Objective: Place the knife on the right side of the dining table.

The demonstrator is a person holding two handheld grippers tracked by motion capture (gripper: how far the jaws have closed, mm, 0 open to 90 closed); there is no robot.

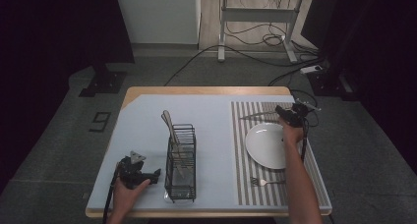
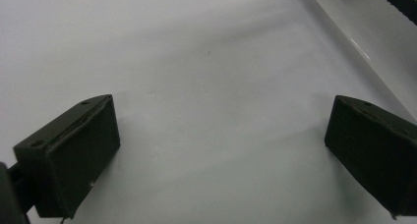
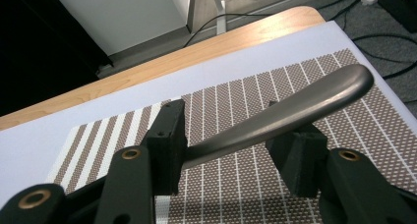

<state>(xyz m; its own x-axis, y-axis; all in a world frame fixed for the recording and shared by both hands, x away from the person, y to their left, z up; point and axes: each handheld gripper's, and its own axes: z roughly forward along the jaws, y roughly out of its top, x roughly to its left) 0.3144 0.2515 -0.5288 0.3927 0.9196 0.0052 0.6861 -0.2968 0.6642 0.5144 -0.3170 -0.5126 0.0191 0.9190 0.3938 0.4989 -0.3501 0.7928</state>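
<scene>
Pale blue table cover under spread left hand-held gripper; right hand-held gripper pinching utensil handle.

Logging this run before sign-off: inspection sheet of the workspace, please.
Surface: wooden table under a pale blue mat; brown-and-white striped placemat at right.
Job's things: round white plate on the placemat; silver fork nearer the person; black wire cutlery caddy holding pale utensils; grey metal utensil held beyond the plate.
Clutter: nothing seen.
Grippers: left gripper open, low over bare mat beside the caddy; right gripper holds the utensil's handle between its jaws.
Cables: loose cables on the floor.
Surroundings: desk frame, power strip.
</scene>
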